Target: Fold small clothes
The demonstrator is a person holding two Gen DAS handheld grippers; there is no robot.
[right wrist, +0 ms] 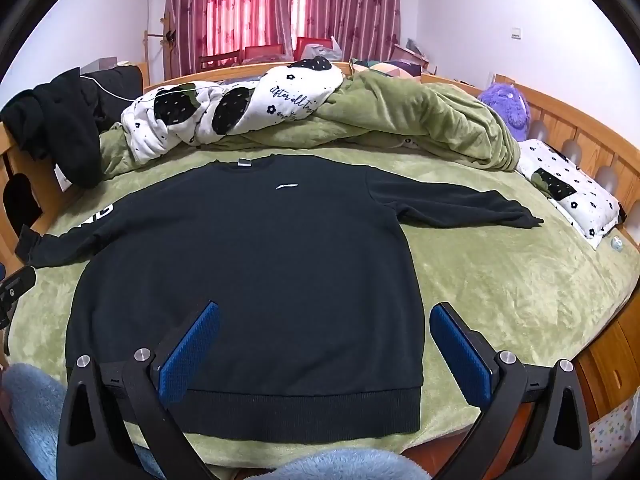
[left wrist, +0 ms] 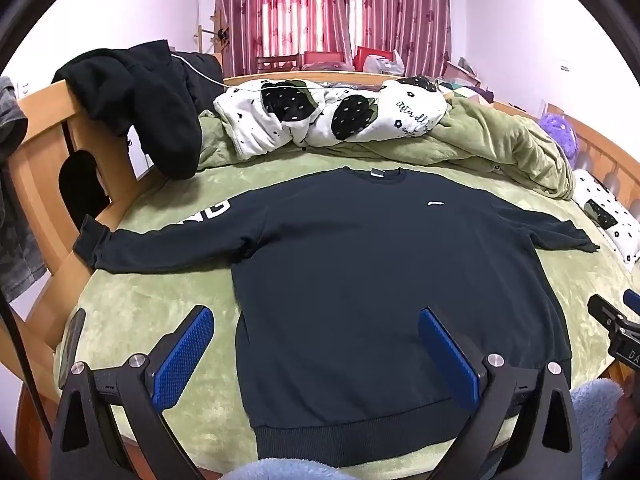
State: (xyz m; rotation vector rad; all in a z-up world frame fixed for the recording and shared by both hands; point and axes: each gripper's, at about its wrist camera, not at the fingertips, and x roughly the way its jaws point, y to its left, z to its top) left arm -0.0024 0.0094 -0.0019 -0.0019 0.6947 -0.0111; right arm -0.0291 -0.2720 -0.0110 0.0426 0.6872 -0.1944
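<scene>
A dark navy sweatshirt lies flat, front up, on the green bed cover, both sleeves spread out sideways, hem toward me. It also shows in the right wrist view. My left gripper is open and empty, hovering above the hem's left corner. My right gripper is open and empty above the hem's right corner. The right gripper's tip shows at the left wrist view's right edge.
A crumpled green blanket and a white patterned quilt lie behind the sweatshirt. A black garment hangs on the wooden bed frame at left. A pillow and purple plush sit at right.
</scene>
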